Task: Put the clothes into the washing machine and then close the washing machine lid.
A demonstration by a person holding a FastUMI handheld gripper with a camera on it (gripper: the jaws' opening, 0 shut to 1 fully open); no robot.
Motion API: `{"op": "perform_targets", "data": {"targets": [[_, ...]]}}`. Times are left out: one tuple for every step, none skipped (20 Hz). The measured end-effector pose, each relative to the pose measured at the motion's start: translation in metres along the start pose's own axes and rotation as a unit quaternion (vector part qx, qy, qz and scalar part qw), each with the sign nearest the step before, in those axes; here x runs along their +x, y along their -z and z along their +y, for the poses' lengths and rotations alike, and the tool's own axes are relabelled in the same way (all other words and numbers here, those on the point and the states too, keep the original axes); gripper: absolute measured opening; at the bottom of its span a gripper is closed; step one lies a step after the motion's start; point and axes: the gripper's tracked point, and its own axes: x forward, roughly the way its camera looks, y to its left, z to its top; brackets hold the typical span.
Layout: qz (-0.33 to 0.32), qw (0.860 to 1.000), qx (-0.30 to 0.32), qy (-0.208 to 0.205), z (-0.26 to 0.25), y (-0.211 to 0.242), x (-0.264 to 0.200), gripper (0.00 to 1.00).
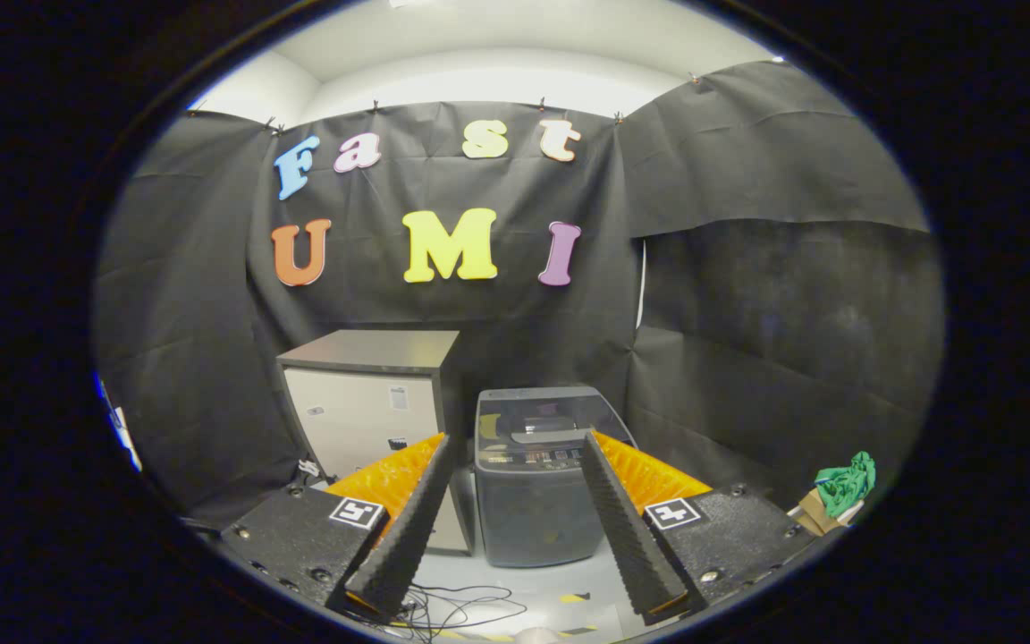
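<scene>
The tool (pixel 515 528) is spread wide with nothing between its 2 fingers, held in open air above the pale floor (pixel 560 581). The washing machine (pixel 540 478) stands straight ahead, beyond the fingertips and framed in the gap between them, its clear lid down. Just left of the washing machine, a grey cabinet (pixel 363 402) stands close, leaving a narrow slot. Right of the machine the floor runs free toward the black wall. A green garment (pixel 846 483) lies on a cardboard box (pixel 808 512) well right of the machine, outside the right finger. Loose cables (pixel 457 608) trail on the floor below the fingers.
</scene>
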Motion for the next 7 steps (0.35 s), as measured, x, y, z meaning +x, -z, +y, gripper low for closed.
{"op": "perform_targets", "data": {"targets": [[0.000,1.000,-0.006,0.000,0.002,0.002,0.000,0.92],[0.000,1.000,-0.011,-0.001,0.005,0.004,0.000,0.92],[0.002,1.000,-0.012,-0.003,0.007,0.006,-0.002,0.92],[0.004,1.000,-0.010,-0.004,0.009,0.007,-0.004,0.92],[0.005,1.000,-0.007,-0.003,0.010,0.007,-0.005,0.92],[0.004,1.000,-0.006,-0.004,0.011,0.006,-0.006,0.92],[0.005,1.000,-0.006,-0.003,0.012,0.006,-0.008,0.92]]}}
